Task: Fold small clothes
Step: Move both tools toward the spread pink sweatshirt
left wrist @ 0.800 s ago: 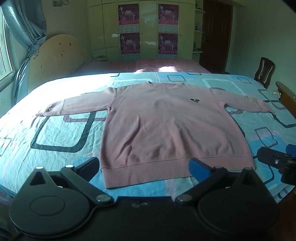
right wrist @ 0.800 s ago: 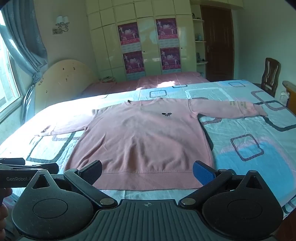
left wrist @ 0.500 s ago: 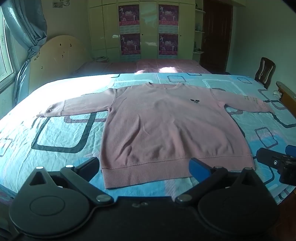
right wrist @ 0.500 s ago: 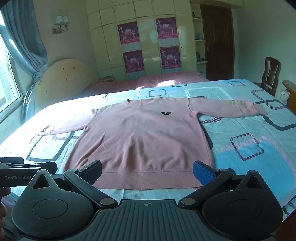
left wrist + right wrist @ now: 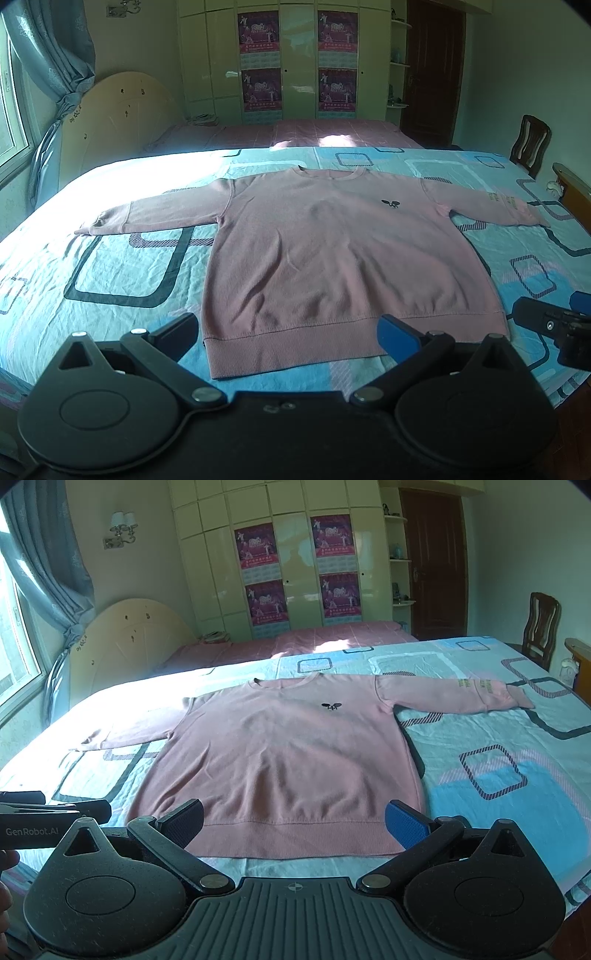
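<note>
A pink long-sleeved sweatshirt (image 5: 332,251) lies flat on the bed, front up, both sleeves spread out sideways, hem toward me. It also shows in the right wrist view (image 5: 284,753). My left gripper (image 5: 288,334) is open and empty, held just before the hem's left part. My right gripper (image 5: 295,821) is open and empty, held just before the hem's middle. The right gripper shows at the right edge of the left wrist view (image 5: 554,325). The left gripper shows at the left edge of the right wrist view (image 5: 55,812).
The bed sheet (image 5: 110,266) is light blue with dark square outlines. A second bed with a pink cover (image 5: 295,134) stands behind. A wooden chair (image 5: 543,627) is at the far right. A curved headboard (image 5: 118,122) and a curtain (image 5: 55,55) are at the left.
Both views have shifted very slightly. The sweatshirt has not moved and both grippers stay open.
</note>
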### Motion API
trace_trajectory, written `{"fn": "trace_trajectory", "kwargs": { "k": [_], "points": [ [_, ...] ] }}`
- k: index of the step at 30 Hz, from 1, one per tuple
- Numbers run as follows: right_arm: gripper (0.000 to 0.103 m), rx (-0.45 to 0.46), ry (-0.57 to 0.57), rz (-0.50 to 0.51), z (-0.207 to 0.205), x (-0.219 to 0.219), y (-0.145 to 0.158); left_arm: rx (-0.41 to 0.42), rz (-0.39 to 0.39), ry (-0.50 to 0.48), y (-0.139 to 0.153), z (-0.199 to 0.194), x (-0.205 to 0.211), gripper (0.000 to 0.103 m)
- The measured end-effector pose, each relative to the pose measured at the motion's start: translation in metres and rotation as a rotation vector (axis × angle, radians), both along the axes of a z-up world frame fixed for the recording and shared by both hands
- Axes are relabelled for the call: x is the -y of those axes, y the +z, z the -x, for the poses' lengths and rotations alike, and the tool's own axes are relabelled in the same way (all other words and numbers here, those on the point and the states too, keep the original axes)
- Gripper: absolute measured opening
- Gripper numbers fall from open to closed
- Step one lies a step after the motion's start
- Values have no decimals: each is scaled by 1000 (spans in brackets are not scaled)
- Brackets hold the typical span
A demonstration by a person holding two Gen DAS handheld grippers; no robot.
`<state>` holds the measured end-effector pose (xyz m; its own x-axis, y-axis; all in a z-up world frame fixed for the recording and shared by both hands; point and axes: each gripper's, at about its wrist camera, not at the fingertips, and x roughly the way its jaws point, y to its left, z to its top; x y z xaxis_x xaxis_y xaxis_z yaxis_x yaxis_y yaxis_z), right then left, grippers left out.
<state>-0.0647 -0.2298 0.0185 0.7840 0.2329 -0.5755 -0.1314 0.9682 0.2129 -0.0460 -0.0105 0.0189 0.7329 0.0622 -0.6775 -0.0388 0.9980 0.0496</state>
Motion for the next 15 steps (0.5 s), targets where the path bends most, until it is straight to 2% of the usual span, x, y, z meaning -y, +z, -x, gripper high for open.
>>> {"fn": "trace_trajectory", "kwargs": {
  "k": [15],
  "points": [
    [103,-1,-9,54,-12,1,-11,-2,-1,14,-4,-8,-1,103]
  ]
}}
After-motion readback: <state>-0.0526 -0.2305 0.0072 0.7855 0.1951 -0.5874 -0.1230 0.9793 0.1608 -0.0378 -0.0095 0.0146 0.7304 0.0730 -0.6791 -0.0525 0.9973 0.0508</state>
